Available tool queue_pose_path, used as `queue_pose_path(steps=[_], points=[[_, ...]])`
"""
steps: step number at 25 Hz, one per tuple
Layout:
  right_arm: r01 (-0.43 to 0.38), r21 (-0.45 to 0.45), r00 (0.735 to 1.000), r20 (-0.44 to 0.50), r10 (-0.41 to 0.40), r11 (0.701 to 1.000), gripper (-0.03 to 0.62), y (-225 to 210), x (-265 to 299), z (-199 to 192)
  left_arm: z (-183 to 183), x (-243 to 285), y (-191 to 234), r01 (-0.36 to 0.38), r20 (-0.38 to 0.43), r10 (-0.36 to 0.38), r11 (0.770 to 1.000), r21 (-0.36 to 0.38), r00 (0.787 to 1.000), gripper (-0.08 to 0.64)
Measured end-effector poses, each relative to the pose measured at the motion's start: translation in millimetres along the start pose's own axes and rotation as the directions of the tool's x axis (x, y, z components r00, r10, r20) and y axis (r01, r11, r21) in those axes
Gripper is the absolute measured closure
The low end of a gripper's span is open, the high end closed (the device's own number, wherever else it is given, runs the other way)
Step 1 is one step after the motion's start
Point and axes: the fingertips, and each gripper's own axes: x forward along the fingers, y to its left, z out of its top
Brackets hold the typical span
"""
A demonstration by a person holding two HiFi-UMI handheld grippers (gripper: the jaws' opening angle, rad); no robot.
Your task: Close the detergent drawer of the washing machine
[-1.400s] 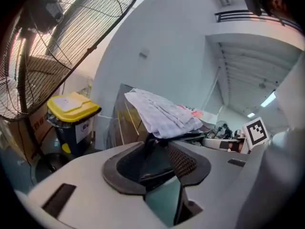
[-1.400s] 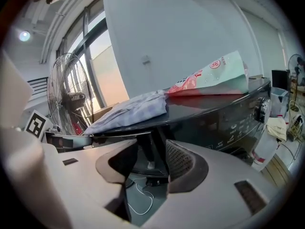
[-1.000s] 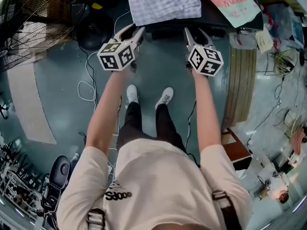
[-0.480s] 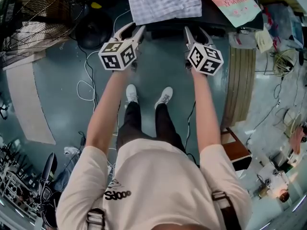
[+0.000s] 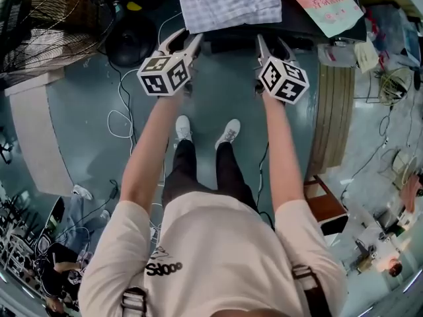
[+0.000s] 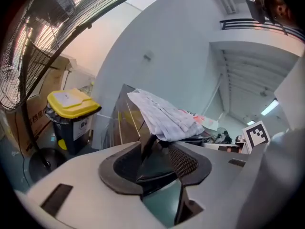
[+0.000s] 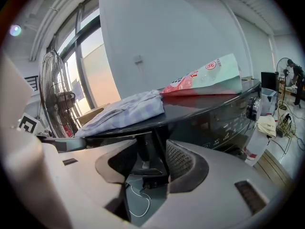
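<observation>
Pouch (image 5: 322,2) on the washing machine (image 7: 224,120) bears print, possibly Chinese

Left tool (image 5: 185,40), jaws just opening and seemingly empty, faces washing machine (image 5: 295,17).

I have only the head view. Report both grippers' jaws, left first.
Observer: Left gripper jaws stand apart and have just been opening, nothing gripped between them; they face the washing machine below the checked cloth.
Operator: Now the right.
Observer: Right gripper jaws also apart, empty, aimed at the machine's front.
Operator: Describe that front.
Observer: Dark control panel, round knob toward its right end.
</observation>
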Motion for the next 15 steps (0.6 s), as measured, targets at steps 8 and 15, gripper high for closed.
queue_pose_path(steps=[8,15], points=[[0.036,0.026,0.999,0.008,-0.036,0.999,0.399,-4,10,3,5,10,8,-0.006,0.012,0.006,1.0,0.003,1.0,0.385],[0.024,0.024,1.0,0.003,-0.024,0.999,0.399,-4,11,3,4,9,9,-0.016,0.023,0.017,0.999,-0.037,1.0,0.385]])
